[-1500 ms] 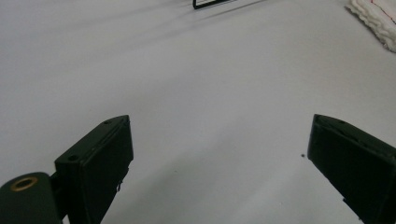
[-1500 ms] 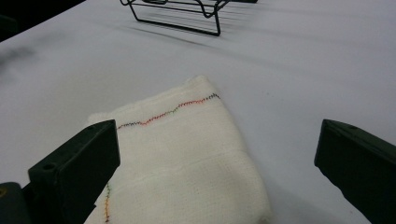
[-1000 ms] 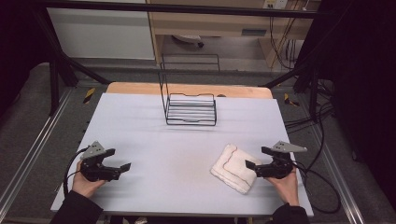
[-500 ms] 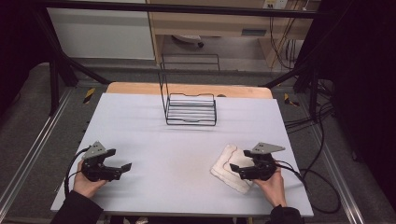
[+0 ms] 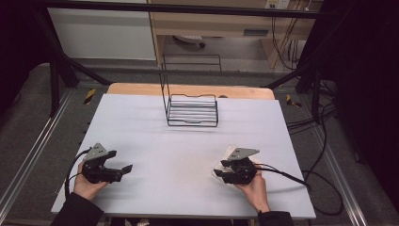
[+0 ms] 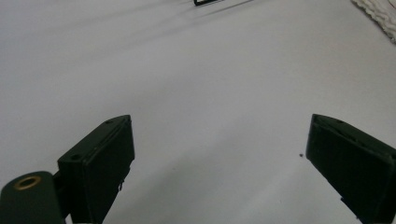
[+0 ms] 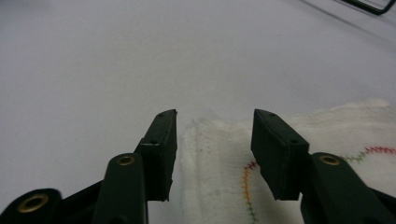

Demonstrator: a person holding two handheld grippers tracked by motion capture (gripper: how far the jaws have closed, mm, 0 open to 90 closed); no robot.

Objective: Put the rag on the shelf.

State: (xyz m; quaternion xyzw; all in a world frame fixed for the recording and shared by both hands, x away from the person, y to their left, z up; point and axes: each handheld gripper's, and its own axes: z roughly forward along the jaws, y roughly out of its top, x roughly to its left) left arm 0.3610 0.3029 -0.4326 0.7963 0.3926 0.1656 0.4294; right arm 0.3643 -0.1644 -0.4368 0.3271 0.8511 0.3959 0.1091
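A folded white towel (image 7: 219, 163) with coloured stitching lies on the white table (image 5: 188, 141) at the front right; in the high view its far edge (image 5: 229, 151) peeks out beside my right gripper (image 5: 219, 170). That gripper points left, low over the towel. In the right gripper view my right gripper (image 7: 215, 116) is open, its jaws apart on either side of the towel's near corner and not closed on it. My left gripper (image 5: 123, 170) rests at the front left, wide open over bare table (image 6: 219, 126). The towel's corner (image 6: 378, 11) shows far off in the left gripper view.
A black wire rack (image 5: 193, 110) stands at the back middle of the table, near the wooden far edge (image 5: 188, 89). The right gripper's cable (image 5: 291, 176) trails off to the right. Dark frame posts stand at both sides.
My right gripper has moved left from beside the towel to over it and now covers most of it. The left gripper has stayed in place.
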